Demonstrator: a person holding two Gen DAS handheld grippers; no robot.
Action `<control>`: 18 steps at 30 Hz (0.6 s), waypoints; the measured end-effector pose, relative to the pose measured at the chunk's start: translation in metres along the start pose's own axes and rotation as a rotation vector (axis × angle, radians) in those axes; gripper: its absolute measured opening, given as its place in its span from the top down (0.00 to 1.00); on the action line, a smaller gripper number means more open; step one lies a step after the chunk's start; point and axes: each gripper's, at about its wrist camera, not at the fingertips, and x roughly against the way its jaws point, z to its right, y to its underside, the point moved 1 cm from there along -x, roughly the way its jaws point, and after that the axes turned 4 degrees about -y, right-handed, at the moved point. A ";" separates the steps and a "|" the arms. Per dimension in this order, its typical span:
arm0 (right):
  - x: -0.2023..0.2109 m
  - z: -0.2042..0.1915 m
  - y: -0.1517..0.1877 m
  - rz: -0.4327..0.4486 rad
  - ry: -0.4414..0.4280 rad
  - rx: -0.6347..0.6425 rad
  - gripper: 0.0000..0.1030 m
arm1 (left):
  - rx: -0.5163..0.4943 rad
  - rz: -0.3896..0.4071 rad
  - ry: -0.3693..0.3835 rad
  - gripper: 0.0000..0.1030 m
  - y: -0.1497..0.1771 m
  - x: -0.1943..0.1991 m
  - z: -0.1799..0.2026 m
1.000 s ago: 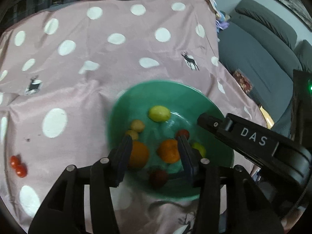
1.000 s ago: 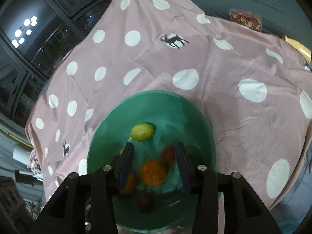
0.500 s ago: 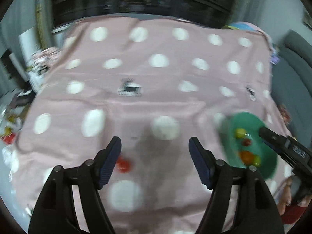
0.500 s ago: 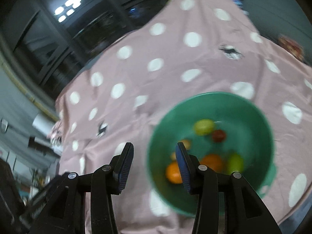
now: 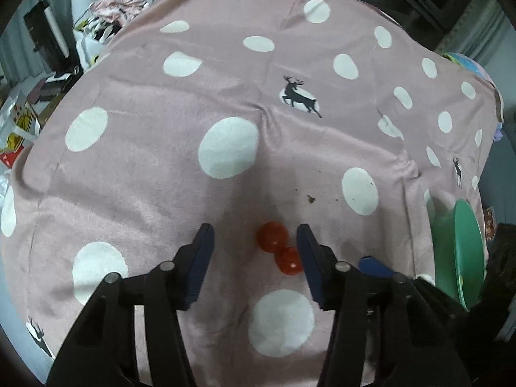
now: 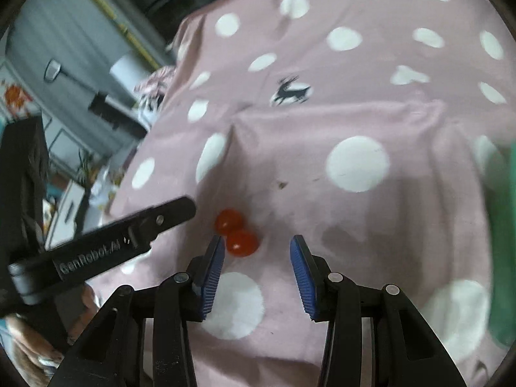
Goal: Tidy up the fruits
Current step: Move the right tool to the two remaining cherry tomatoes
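Observation:
Two small red tomatoes lie touching on the pink dotted cloth: one [image 5: 271, 236] farther, one [image 5: 288, 260] nearer. In the left wrist view they sit between the open fingers of my left gripper [image 5: 254, 251], close to the right finger. In the right wrist view the same tomatoes [image 6: 229, 220] [image 6: 242, 242] lie just ahead of my open, empty right gripper [image 6: 256, 258], by its left finger. The left gripper's arm [image 6: 106, 245] shows at the left there. The green bowl [image 5: 464, 251] stands at the right edge, seen edge-on; its contents are hidden.
The pink cloth [image 5: 225, 103] with white dots and deer prints covers the whole table. Clutter, bags and boxes [image 5: 19, 122] lie beyond the table's left edge. The bowl's green blur [image 6: 503, 242] fills the right edge of the right wrist view.
Both grippers have swung left, away from the green bowl, to the two red tomatoes. The bowl has gone from centre view to the right edge. Both grippers stay open.

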 end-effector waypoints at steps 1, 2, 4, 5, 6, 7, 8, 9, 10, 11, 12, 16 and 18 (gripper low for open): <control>-0.004 -0.002 0.000 -0.004 -0.002 0.003 0.56 | 0.012 0.003 0.009 0.53 -0.001 0.000 -0.002; -0.011 -0.004 0.000 -0.008 -0.009 0.003 0.56 | 0.017 0.003 0.013 0.55 -0.002 -0.001 -0.003; -0.022 -0.006 -0.001 -0.014 -0.029 -0.002 0.56 | 0.031 0.004 0.036 0.57 -0.004 0.000 -0.005; -0.028 -0.008 -0.001 -0.022 -0.037 -0.005 0.56 | 0.037 0.003 0.042 0.57 -0.004 0.000 -0.006; -0.033 -0.010 0.001 -0.030 -0.038 -0.002 0.56 | 0.042 0.002 0.049 0.57 -0.005 0.000 -0.007; -0.035 -0.014 0.004 -0.035 -0.037 0.003 0.56 | 0.045 0.004 0.058 0.57 -0.006 0.001 -0.008; -0.039 -0.016 0.005 -0.042 -0.035 0.013 0.56 | 0.045 0.006 0.064 0.57 -0.007 0.001 -0.008; -0.043 -0.019 0.006 -0.043 -0.033 0.024 0.56 | 0.041 0.010 0.068 0.57 -0.008 0.002 -0.007; -0.045 -0.019 0.006 -0.042 -0.022 0.030 0.56 | 0.038 0.013 0.070 0.57 -0.009 0.003 -0.007; -0.046 -0.019 0.007 -0.041 -0.010 0.032 0.59 | 0.038 0.016 0.076 0.57 -0.010 0.003 -0.006; -0.050 -0.019 0.008 -0.042 0.013 0.037 0.61 | 0.044 0.019 0.089 0.57 -0.011 0.004 -0.006; -0.052 -0.015 0.011 -0.052 0.041 0.034 0.70 | 0.060 0.003 0.118 0.57 -0.013 0.000 -0.003; -0.047 -0.011 0.010 -0.048 0.052 0.013 0.70 | 0.064 -0.003 0.121 0.57 -0.013 -0.004 0.000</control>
